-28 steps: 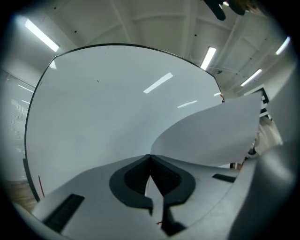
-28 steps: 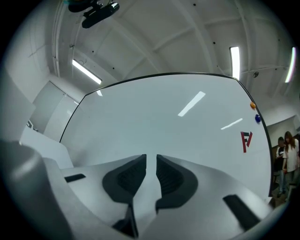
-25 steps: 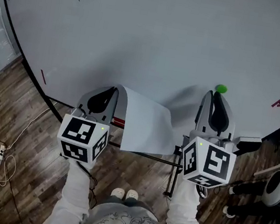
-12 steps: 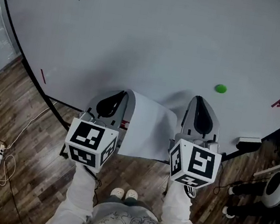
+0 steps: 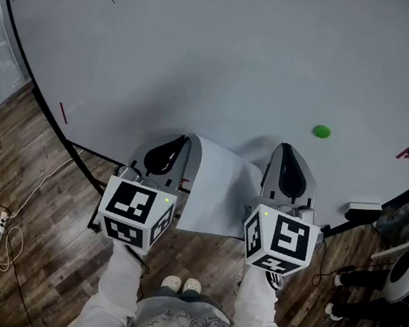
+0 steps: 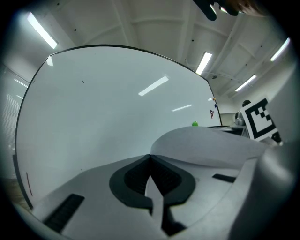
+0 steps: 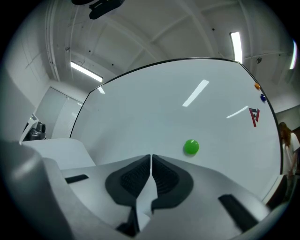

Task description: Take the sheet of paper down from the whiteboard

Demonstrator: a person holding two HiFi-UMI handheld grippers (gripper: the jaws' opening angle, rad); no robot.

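Pinching the sheet of paper [image 5: 220,189] by its left edge in your left gripper [image 6: 150,161] and by its right edge in your right gripper [image 7: 151,161], both clamped tight, you hold it bowed, seemingly free of the whiteboard [image 5: 209,43].

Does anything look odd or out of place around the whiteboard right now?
The sheet of paper, pinched at its sides by the left tongs and right tongs, humps up between them instead of hanging flat. A green magnet sits alone on the whiteboard, holding nothing.
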